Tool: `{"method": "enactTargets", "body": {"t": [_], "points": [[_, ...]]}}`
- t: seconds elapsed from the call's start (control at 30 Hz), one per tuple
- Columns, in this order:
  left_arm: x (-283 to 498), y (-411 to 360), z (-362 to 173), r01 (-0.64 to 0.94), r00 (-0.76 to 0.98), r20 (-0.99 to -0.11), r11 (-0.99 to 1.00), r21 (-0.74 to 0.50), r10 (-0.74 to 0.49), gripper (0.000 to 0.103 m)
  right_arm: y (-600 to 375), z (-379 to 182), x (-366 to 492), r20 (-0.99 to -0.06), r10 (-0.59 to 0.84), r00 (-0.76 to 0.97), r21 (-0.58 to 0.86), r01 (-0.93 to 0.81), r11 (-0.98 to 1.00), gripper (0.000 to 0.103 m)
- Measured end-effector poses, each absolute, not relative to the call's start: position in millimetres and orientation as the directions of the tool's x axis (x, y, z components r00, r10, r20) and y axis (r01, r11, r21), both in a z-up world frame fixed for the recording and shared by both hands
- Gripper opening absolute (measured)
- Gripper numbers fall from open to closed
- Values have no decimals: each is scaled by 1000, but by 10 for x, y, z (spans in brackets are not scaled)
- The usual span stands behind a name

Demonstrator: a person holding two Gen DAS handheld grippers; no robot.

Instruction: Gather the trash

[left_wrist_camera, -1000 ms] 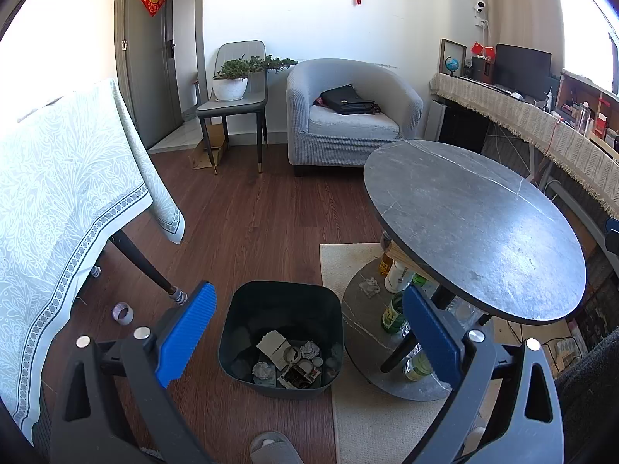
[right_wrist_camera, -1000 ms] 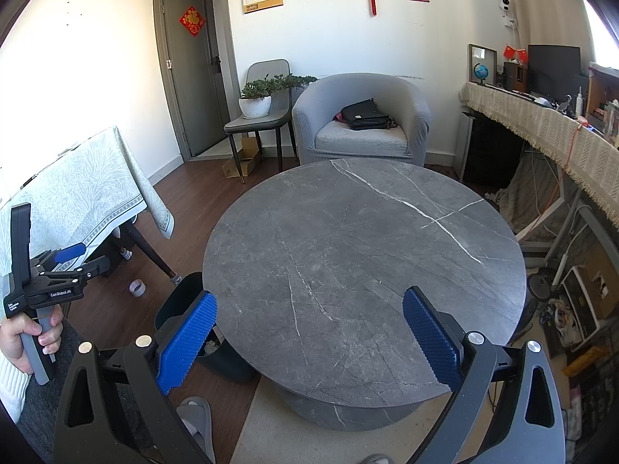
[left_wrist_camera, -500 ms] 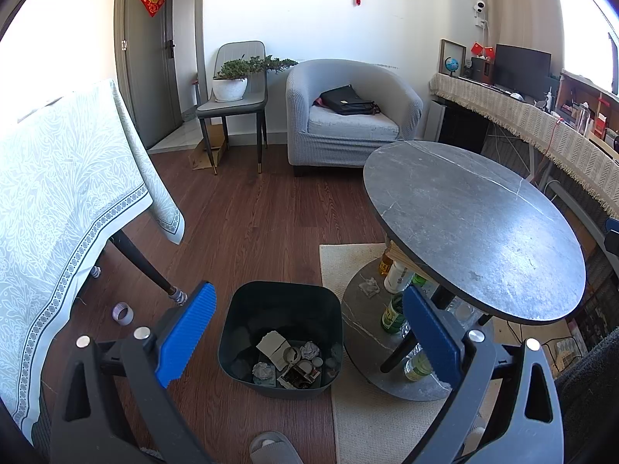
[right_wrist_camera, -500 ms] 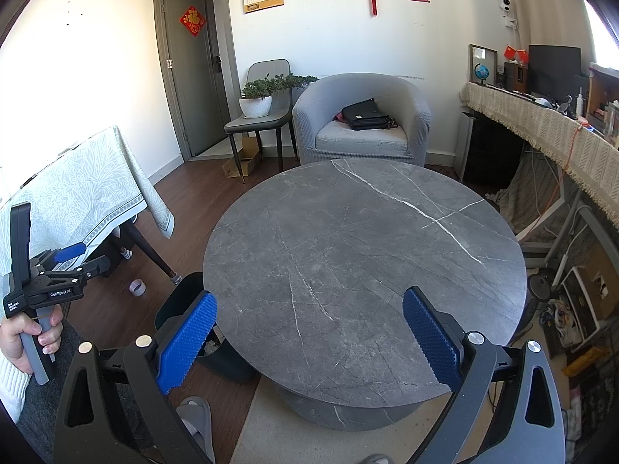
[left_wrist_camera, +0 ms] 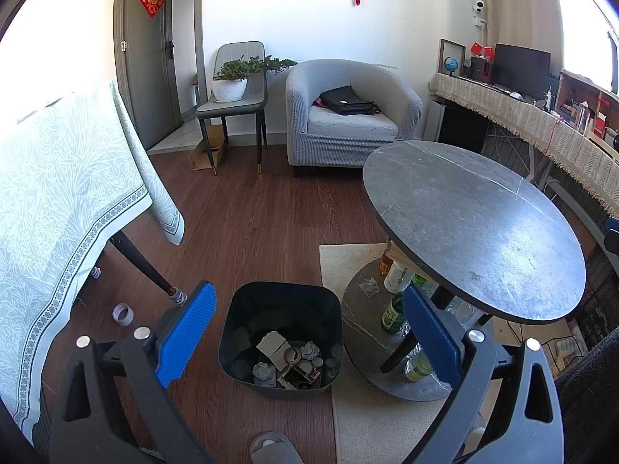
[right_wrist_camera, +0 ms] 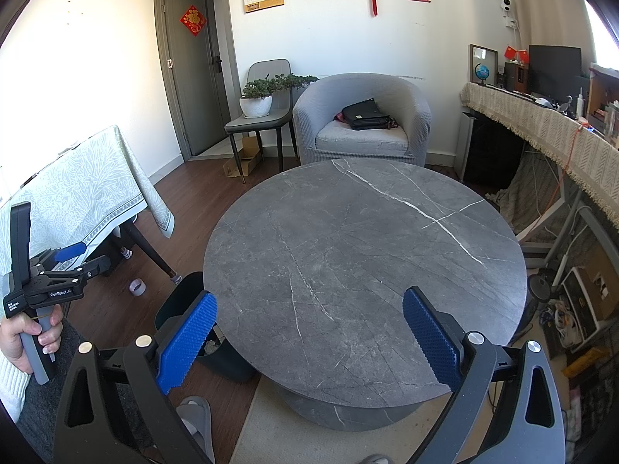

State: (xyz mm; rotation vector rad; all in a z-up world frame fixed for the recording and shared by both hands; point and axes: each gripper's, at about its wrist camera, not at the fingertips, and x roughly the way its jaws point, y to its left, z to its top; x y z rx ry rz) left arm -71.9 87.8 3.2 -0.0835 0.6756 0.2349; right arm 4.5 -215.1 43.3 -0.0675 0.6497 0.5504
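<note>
A dark trash bin [left_wrist_camera: 281,303] stands on the wood floor beside the round grey table [left_wrist_camera: 476,216]. Crumpled paper, a tape roll and small scraps [left_wrist_camera: 288,359] lie at its bottom. My left gripper [left_wrist_camera: 307,334] hangs open above and in front of the bin, nothing between its blue pads. In the right wrist view my right gripper [right_wrist_camera: 309,338] is open over the near edge of the grey table top [right_wrist_camera: 363,255], also holding nothing. The bin's rim [right_wrist_camera: 182,297] peeks out left of that table. A hand grips the left gripper's handle [right_wrist_camera: 36,297] at the far left.
Bottles [left_wrist_camera: 394,307] and a crumpled scrap [left_wrist_camera: 369,286] sit on the table's lower shelf. A tape roll [left_wrist_camera: 123,314] lies on the floor by a cloth-covered table [left_wrist_camera: 58,193]. An armchair [left_wrist_camera: 348,116], a chair with a plant [left_wrist_camera: 232,85] and a slipper [left_wrist_camera: 271,446] are around.
</note>
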Motion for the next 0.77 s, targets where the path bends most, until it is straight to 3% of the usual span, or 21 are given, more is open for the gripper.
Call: {"method": "enactTargets", "body": {"t": [0.77], "points": [[-721, 889, 70, -241, 757, -628, 970, -8, 183, 99, -2143, 436, 35, -592, 464, 659, 107, -506, 856, 98]]}}
